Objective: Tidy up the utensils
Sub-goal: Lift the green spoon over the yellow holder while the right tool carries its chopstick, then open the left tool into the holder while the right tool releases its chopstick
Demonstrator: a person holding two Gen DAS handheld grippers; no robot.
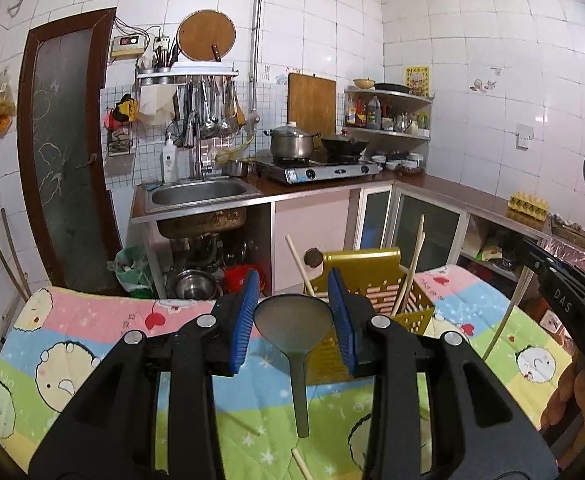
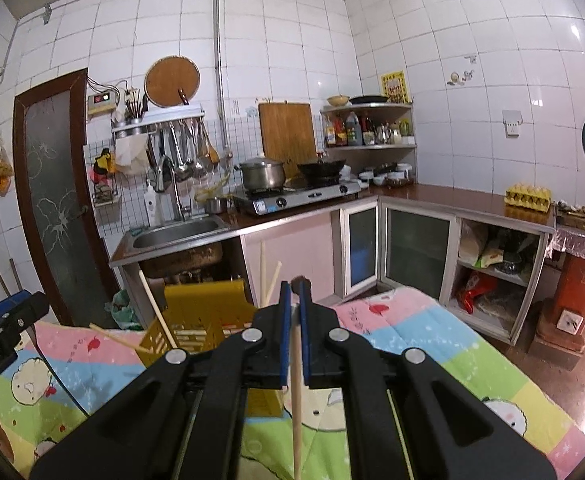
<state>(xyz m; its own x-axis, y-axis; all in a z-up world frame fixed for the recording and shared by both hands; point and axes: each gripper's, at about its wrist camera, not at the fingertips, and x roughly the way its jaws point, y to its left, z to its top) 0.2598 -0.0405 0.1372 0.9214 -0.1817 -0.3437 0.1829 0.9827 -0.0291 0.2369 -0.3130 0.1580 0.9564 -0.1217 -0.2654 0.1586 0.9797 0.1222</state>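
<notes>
My left gripper [image 1: 293, 300] is shut on the rim of a grey-green spoon [image 1: 292, 320], whose handle hangs down over the cartoon blanket [image 1: 72, 340]. Just behind it stands a yellow slotted utensil basket [image 1: 372, 276] with several chopsticks leaning in it. My right gripper [image 2: 294, 292] is shut on one pale chopstick [image 2: 297, 392], which hangs down between the blue pads. The basket [image 2: 204, 308] is ahead and to the left of it. From the left wrist, the right gripper [image 1: 540, 264] shows at the right edge with its chopstick [image 1: 508, 316]. The left gripper [image 2: 16, 308] shows at the far left.
A loose chopstick [image 1: 298, 462] lies on the blanket near me, and another [image 2: 116, 338] rests against the basket's left side. Beyond the blanket's far edge are the sink [image 1: 196, 194], the stove with pots [image 1: 316, 168] and the cabinets [image 2: 408, 248].
</notes>
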